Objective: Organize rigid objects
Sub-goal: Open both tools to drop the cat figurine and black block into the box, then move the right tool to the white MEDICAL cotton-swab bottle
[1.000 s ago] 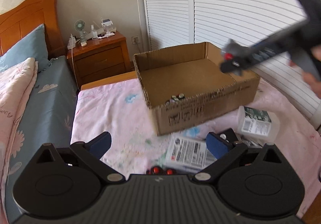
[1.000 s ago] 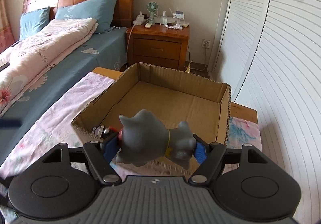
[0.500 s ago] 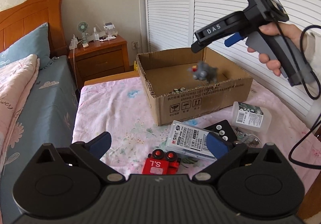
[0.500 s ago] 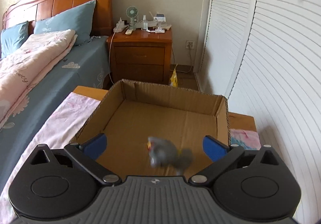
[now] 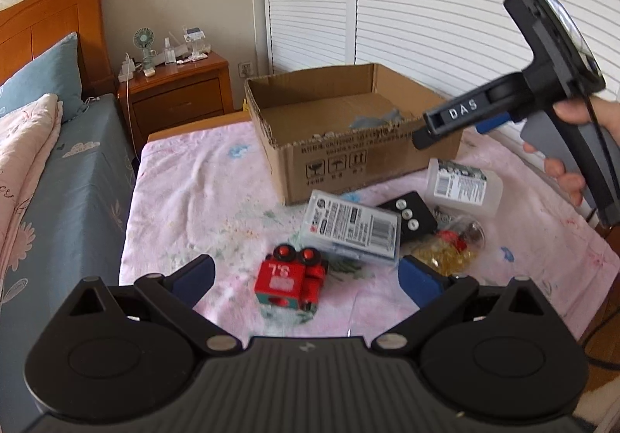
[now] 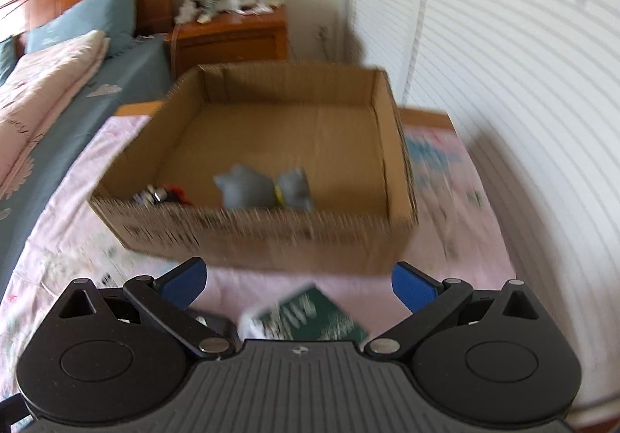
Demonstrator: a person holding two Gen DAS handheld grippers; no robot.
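Right wrist view motion-blurred; cardboard box point(image 6: 271, 235) print unreadable; grey toy point(image 6: 263, 190) partly hidden behind box wall

My left gripper point(image 5: 306, 274) points downward with its blue pads point(image 5: 193, 276) spread wide and nothing between them. My right gripper point(image 6: 298, 280) also tilts down, its jaws gaping at full width, empty. From the left wrist view, my right hand point(image 5: 573, 150) sits far right, fingers wrapped around the grey handle, thumb on top, holding its gripper angled down to the left.
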